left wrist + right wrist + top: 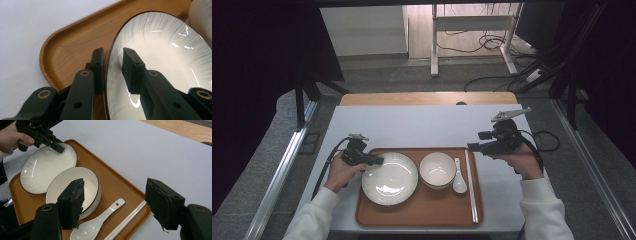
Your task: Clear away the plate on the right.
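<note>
high view: left gripper at plate rim on tray, right gripper hovers | left gripper view: narrow jaws straddle rim, pads not pressing | right gripper view: jaws wide, empty; bowl, spoon, chopsticks

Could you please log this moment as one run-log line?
left gripper: open, jaws astride plate rim | right gripper: open, above tray | bowl: untouched
</note>
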